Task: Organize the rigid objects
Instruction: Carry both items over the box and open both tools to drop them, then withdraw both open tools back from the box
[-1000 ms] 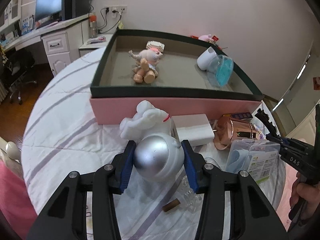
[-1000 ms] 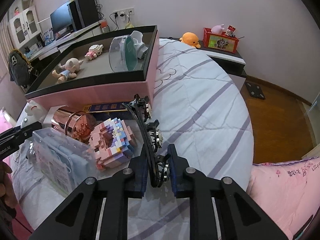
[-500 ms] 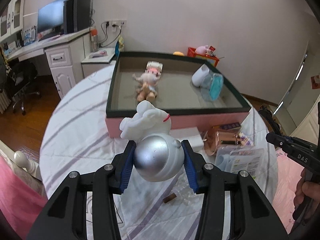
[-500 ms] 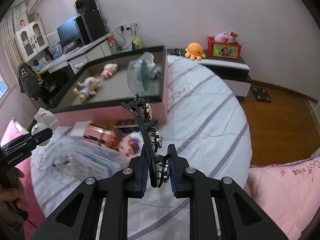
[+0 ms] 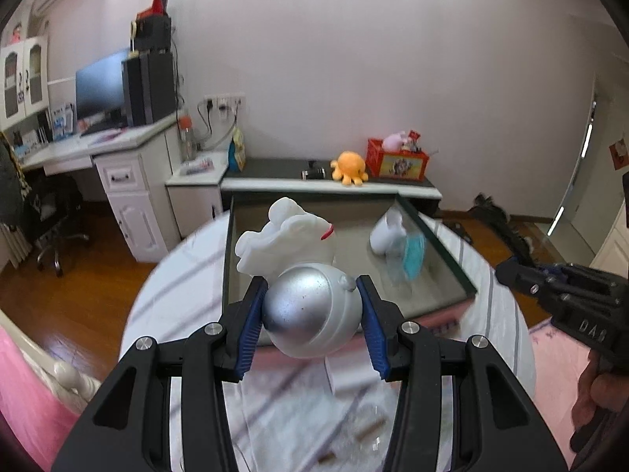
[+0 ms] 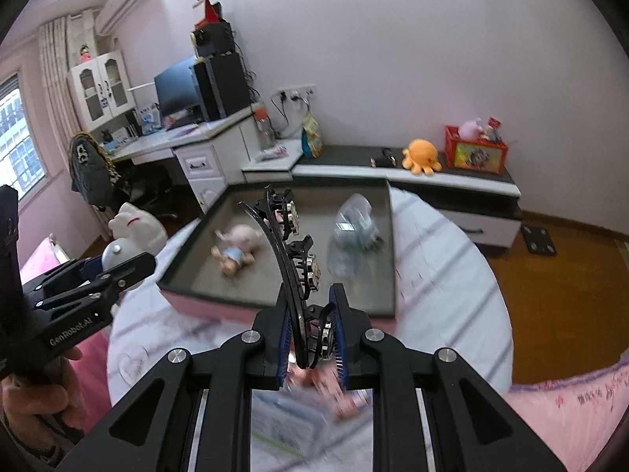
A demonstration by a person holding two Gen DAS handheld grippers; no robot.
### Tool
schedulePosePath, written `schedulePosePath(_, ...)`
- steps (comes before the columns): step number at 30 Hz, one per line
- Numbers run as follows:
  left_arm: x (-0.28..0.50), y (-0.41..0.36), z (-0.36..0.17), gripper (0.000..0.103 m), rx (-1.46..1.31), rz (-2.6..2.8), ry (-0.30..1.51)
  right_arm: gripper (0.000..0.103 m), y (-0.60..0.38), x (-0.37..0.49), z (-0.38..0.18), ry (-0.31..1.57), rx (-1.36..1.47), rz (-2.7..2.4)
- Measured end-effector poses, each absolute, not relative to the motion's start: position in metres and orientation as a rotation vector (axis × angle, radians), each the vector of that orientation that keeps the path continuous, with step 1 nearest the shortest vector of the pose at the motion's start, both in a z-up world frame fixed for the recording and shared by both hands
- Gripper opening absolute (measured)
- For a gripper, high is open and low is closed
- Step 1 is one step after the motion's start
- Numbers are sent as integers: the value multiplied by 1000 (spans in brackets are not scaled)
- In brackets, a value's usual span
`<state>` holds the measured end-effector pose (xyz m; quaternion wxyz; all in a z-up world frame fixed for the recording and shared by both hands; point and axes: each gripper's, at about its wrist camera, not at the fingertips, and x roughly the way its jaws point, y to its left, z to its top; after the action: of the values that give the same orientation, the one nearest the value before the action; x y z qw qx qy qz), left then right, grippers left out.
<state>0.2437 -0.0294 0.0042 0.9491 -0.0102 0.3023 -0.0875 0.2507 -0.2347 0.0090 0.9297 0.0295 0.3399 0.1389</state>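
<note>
Left tongs (image 5: 310,316) clamped on the silver ball base of a white cat figurine (image 5: 293,236); both blue pads (image 5: 248,332) touch the ball's sides, ball sits between the fingertips, white cat body sticks up and forward past the tips. Figurine is held in the air above the bed (image 5: 177,295) with the striped white sheet, at the near edge of the storage box (image 5: 444,251) (dark rim, pink outer wall, grey floor). Right tongs (image 6: 310,334) closed on a black hair clip (image 6: 283,236) with pearl-like studs; the clip's lower end is pinched between the blue pads (image 6: 284,338), the rest arcs up and forward well beyond the tips, tilted left. It is also airborne, in front of the box's near wall. In the right wrist view the left tongs and figurine show at the left edge, beside the box's left corner. Inside the box: a baby doll (image 6: 236,247) lying on the floor left of centre, and a white-and-teal plastic item (image 5: 401,244) toward the right side, blurred, can't tell what it is. Below the right tongs, on the bed: blurred pink and clear packaging, not identifiable. Behind the box: low cabinet (image 6: 452,185) with an orange octopus plush (image 6: 422,155) and a red box (image 6: 475,151); white desk (image 6: 188,149) with monitor at left.
</note>
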Motion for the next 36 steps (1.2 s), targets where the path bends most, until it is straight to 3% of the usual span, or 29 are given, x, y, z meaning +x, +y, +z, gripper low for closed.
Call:
schedulePosePath(11,305,-35,30,47,-26,-153,553,18,-205,322,5,720,77,316)
schedulePosePath(30,383,-50,-55,47,-41,-166,755,19,-192,374,-60,893,42,275)
schedulePosePath(32,385,-49,-58,53,-40,-159,760,19,-192,374,-61,894,39,266)
schedulePosePath(34,382,-49,-58,72,-39,-150,752,20,-192,372,-61,896,39,260)
schedulePosePath(35,379,-48,-56,77,-38,-145,743,25,-192,371,-61,897,37,261)
schedulePosePath(36,376,-46,-54,85,-38,-140,729,38,-192,370,-61,896,34,260)
